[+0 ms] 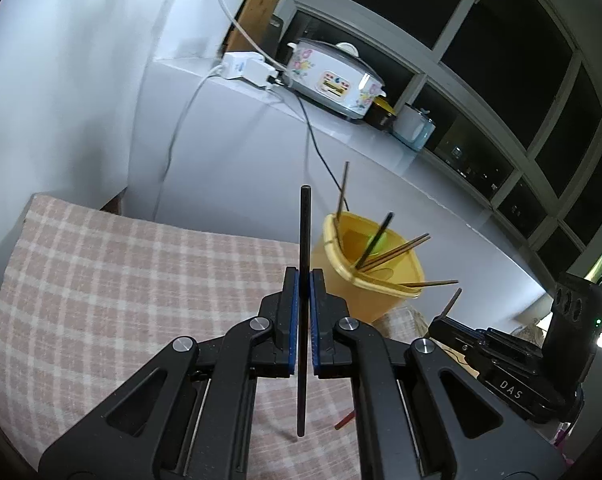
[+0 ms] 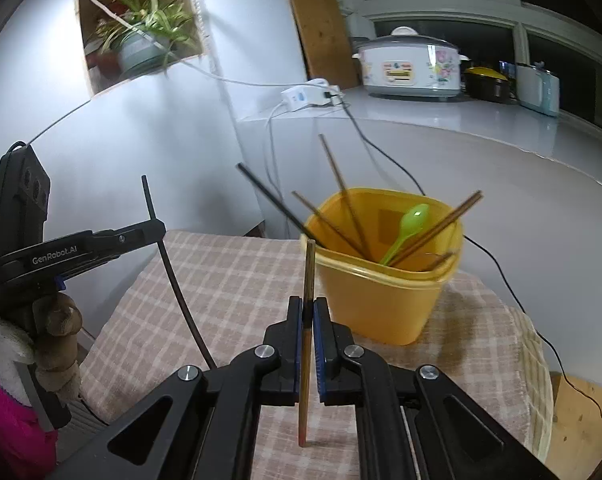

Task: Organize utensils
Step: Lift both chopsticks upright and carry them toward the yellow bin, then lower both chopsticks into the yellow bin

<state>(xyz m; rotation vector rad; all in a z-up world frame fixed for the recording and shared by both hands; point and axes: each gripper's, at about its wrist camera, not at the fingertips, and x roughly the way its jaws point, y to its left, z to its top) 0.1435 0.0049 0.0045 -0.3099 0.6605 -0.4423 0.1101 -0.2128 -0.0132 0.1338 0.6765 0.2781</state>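
My left tongs (image 1: 304,276) are clamped on a black chopstick (image 1: 304,232), upright; my right tongs (image 2: 308,304) pinch a brown chopstick (image 2: 309,272). Both hang over the checked cloth (image 2: 229,280), near the yellow tub (image 2: 381,304) of chopsticks and a green spoon (image 2: 409,228).

"GenRobot.AI" stands on the left gripper (image 2: 157,229) body; "DAS" on the right gripper (image 1: 445,314) (white lettering).
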